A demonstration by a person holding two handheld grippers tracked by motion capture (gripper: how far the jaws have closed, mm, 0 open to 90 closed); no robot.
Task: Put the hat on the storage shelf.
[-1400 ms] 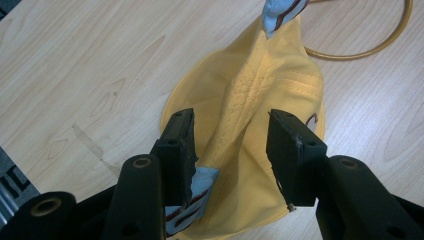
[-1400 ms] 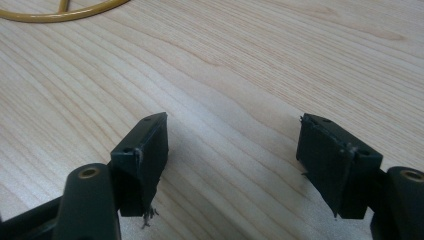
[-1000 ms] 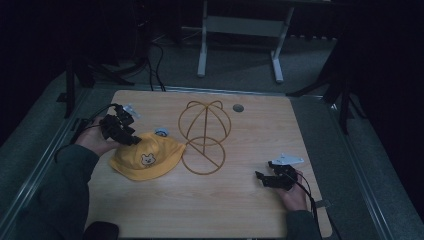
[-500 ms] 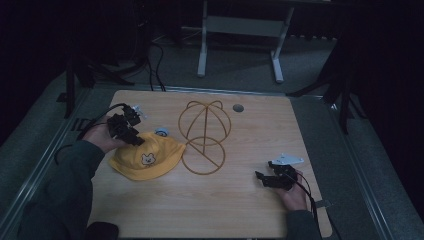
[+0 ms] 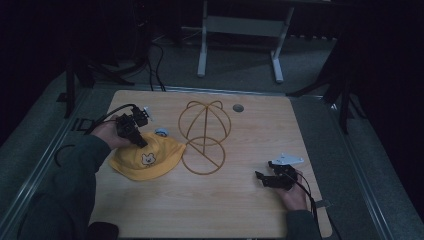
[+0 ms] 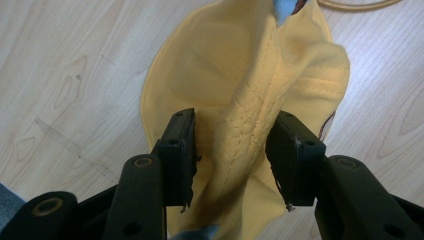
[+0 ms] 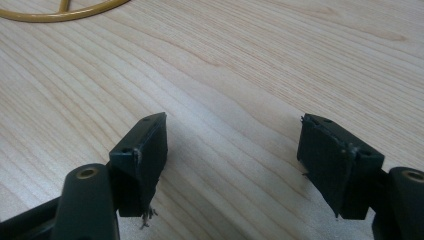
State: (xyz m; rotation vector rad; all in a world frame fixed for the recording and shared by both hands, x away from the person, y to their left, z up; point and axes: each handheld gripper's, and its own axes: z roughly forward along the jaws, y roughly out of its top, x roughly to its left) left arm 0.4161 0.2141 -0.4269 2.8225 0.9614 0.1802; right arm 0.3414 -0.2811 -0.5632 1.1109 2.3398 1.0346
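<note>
**Inspector:** Status of the work, left of frame first.

**Assessor:** The yellow cap (image 5: 145, 159) lies flat on the bench (image 5: 220, 210) at left centre of the high view, just beside the gold wire hat stand (image 5: 204, 136), its edge at the stand's base ring. The stand is bare. In my judgement, placing the cap on the stand is not yet done; the pick-up itself is only at the approach stage.

**Inspector:** Left gripper?

**Assessor:** The left gripper (image 5: 134, 131) sits over the cap's upper left edge, angled downward, forearm entering from lower left. In the left gripper view the jaws straddle a raised ridge of cap fabric (image 6: 245, 135), released, with gaps either side; nothing is clamped.

**Inspector:** A small blue item?

**Assessor:** A blue object (image 5: 161, 132) rests just above the cap; I cannot identify it.

**Inspector:** Right side?

**Assessor:** The right gripper (image 5: 267, 179) rests low at lower right, well apart from the cap, jaws released over bare bench, pointing left.
</note>
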